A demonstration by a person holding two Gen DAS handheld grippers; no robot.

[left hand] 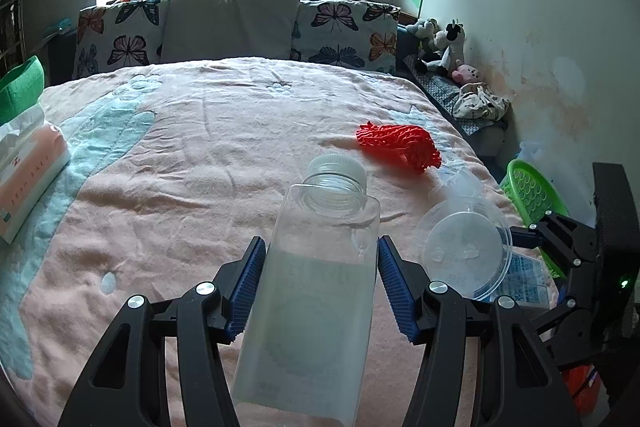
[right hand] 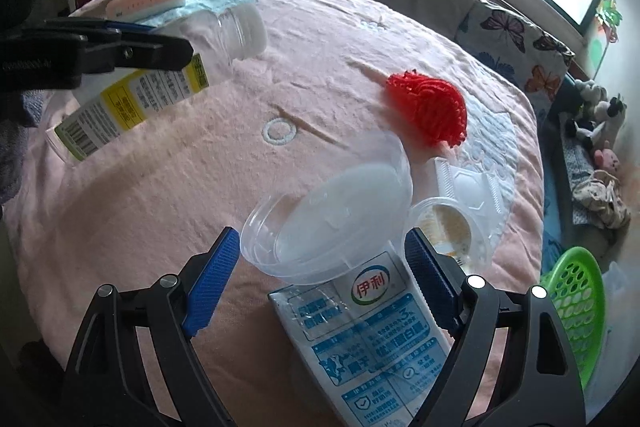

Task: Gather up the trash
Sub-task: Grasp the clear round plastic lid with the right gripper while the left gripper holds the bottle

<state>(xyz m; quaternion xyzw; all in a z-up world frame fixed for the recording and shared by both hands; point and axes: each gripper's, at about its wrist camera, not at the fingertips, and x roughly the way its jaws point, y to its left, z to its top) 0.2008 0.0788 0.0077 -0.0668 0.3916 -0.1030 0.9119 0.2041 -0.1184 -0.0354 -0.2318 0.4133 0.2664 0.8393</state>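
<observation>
the empty clear plastic bottle [left hand: 320,267], cap off and mouth pointing toward the pillows, is sitting clamped between the blue pads of the left hand-held gripper [left hand: 322,287], lifted just above the pink bed cover [left hand: 200,167]; in the right wrist view its yellow and white label is facing up. to its right, a clear plastic bowl [right hand: 332,223] is lying tilted between the pads of the right hand-held gripper [right hand: 316,275], whose jaws are standing apart with neither pad pressing on the bowl's rim, so this hand-held gripper is grasping nothing. the bowl is resting partly on a blue and white milk carton [right hand: 372,343] lying flat on the cover. just beyond the bowl, a small clear cup [right hand: 452,231] with yellowish residue is lying on its side, touching a clear plastic lid [right hand: 468,187]. farther up the bed, a red foam net [right hand: 432,107] is lying apart from the rest. a green perforated basket [right hand: 576,303] is sitting off the bed's right edge, and a tissue pack [left hand: 28,171] is lying at the far left edge.
</observation>
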